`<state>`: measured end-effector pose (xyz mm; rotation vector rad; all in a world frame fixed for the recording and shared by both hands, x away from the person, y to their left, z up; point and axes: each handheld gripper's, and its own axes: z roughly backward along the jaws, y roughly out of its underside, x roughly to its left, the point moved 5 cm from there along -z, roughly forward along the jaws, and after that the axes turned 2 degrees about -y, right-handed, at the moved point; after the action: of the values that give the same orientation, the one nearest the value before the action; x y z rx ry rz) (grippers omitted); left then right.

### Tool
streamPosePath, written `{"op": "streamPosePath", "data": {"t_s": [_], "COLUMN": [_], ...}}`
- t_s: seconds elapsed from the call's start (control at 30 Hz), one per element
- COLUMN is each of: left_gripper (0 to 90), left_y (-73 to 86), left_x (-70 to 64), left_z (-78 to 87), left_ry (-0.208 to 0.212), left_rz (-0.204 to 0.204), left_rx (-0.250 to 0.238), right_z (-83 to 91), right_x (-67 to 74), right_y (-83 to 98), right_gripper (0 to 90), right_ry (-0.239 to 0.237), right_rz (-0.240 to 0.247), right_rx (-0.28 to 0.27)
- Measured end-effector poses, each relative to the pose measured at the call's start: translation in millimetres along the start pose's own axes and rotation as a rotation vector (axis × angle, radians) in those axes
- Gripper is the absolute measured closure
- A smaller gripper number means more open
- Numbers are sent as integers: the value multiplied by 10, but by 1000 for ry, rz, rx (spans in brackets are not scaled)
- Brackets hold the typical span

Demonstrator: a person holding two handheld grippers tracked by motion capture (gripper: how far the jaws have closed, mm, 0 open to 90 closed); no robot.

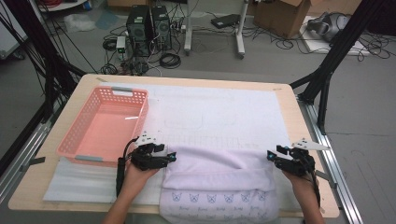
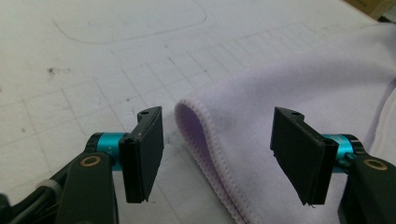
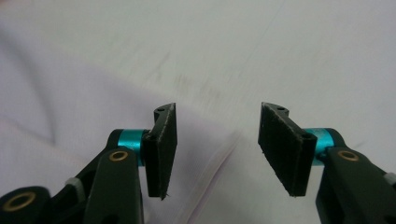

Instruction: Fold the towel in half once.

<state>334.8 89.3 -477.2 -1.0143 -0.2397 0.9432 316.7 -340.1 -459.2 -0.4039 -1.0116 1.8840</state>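
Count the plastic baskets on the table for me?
1. A pink plastic lattice basket sits at the table's left, beside the left gripper; it looks empty. Nothing suggests another is hidden.

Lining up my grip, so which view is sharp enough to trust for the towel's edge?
Left gripper view: the towel hem is crisp between the open jaws. Right gripper view: soft and washed out, the towel's edge barely readable. High view: evenly lit, but coarse; the basket has a small glare streak.

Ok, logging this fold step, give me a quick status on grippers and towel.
Left gripper open over the towel's hemmed corner. Right gripper open at the opposite edge. Towel partly folded, flat on the mat. Pink basket stands aside.
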Motion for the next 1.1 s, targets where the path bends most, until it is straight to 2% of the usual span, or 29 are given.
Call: {"op": "streamPosePath", "data": {"t_s": [0.03,0.1,0.13,0.17,0.2,0.27,0.3,0.33,0.37,0.43,0.57,0.63,0.7,0.73,0.8,0.83,0.87,0.9,0.93,1.0,1.03,1.1], "left_gripper": [346,347,348,350,351,351,351,352,352,358,369,408,476,523,628,696,810,824,832,841,844,846], "left_y": [4,11,10,10,9,8,9,9,9,11,-5,-9,-11,-12,-11,-7,1,5,8,1,-13,-81], "left_x": [-3,-9,-10,-8,-6,-2,-3,-8,-11,-17,-43,-83,-97,-82,-52,-50,-74,-97,-112,-100,-86,-62], "left_z": [-10,-28,-28,-29,-30,-32,-32,-34,-36,-50,-87,-116,-121,-116,-107,-104,-111,-110,-109,-105,-101,-95], "left_ry": [3,-3,-2,-1,-1,-5,-5,-6,-4,1,2,-22,-59,-67,-71,-53,-26,-46,-58,-61,-66,-74], "left_rz": [-2,-2,-1,2,5,4,3,3,0,-4,-11,-52,-103,-102,-84,-74,-75,-92,-100,-74,-55,-19], "left_rx": [8,18,19,18,17,19,18,20,22,33,46,61,78,77,66,64,68,64,62,54,40,0], "right_z": [-53,-144,-172,-172,-181,-212,-227,-242,-246,-204,-55,-71,-144,-186,-202,-203,-203,-199,-200,-212,-212,-209], "right_x": [3,-2,-8,-14,-28,-109,-151,-176,-169,-136,-108,-97,-67,-44,-14,-8,-5,6,45,117,116,66], "right_y": [53,130,148,141,123,60,30,7,-7,-21,-7,37,100,134,140,140,139,134,127,115,109,92], "right_gripper": [452,459,530,656,708,728,714,695,677,610,506,465,460,450,487,519,569,712,848,858,861,864], "right_ry": [2,-5,6,8,12,143,191,198,170,135,59,12,3,1,39,52,58,52,9,62,62,38], "right_rz": [17,25,32,44,46,69,52,35,8,3,-48,-69,-35,-27,8,4,7,9,15,77,85,51], "right_rx": [37,72,67,55,52,44,34,29,18,-9,-51,-13,36,58,46,48,48,51,57,71,72,48]}}
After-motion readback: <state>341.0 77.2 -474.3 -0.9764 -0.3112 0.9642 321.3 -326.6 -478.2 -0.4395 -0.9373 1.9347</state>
